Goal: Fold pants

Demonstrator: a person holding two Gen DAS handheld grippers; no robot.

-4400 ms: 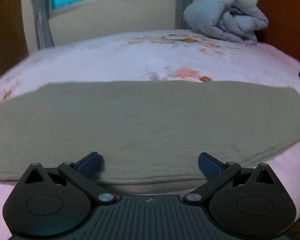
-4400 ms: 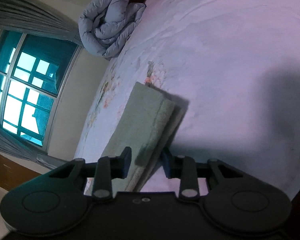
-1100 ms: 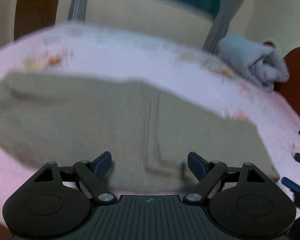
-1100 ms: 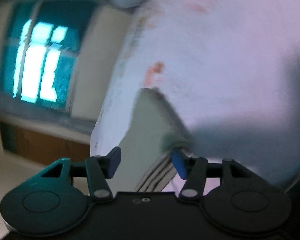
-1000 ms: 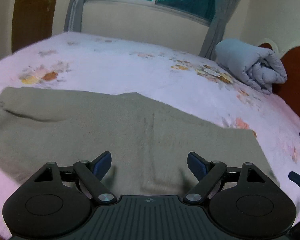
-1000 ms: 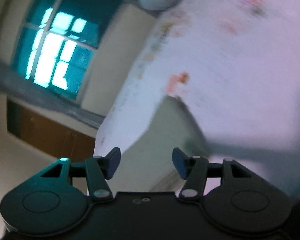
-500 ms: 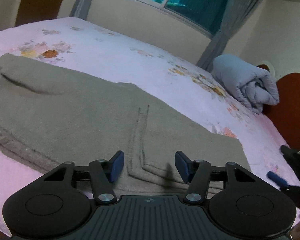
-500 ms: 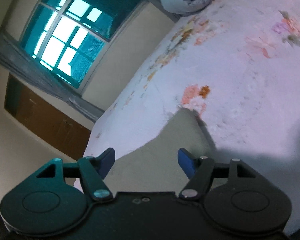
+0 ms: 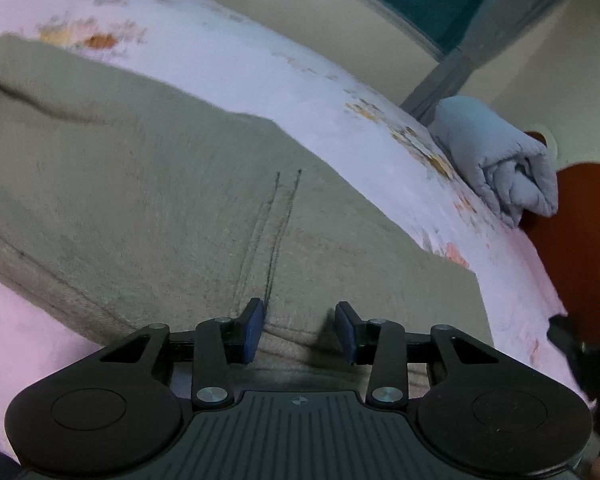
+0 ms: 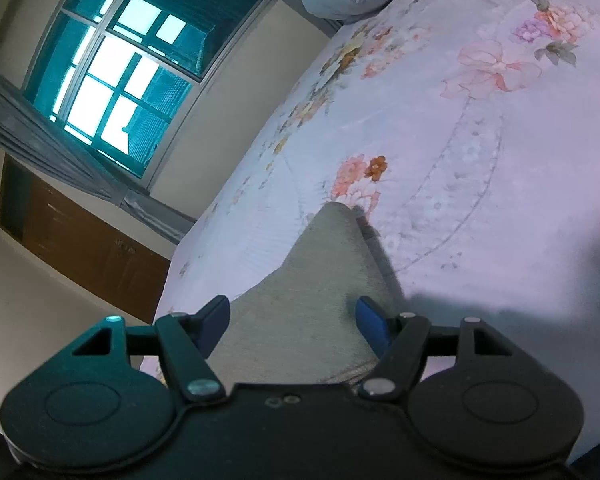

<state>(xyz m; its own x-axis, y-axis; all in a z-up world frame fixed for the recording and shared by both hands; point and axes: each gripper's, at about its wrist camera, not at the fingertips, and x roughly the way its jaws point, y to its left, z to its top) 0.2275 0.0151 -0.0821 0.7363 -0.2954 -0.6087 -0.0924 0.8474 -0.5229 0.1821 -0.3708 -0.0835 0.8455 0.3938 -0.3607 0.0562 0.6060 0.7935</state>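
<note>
The olive sweatpants (image 9: 204, 200) lie folded lengthwise along the bed's (image 9: 284, 80) near edge, its hem between the closing left gripper's (image 9: 300, 330) 2 pads, not yet pinched, while the open right gripper (image 10: 294, 320) straddles the far-end corner.

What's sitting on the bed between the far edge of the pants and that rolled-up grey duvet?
Nothing but bare floral bedsheet. In the left wrist view, the stretch from the pants to the duvet holds no other item.
</note>
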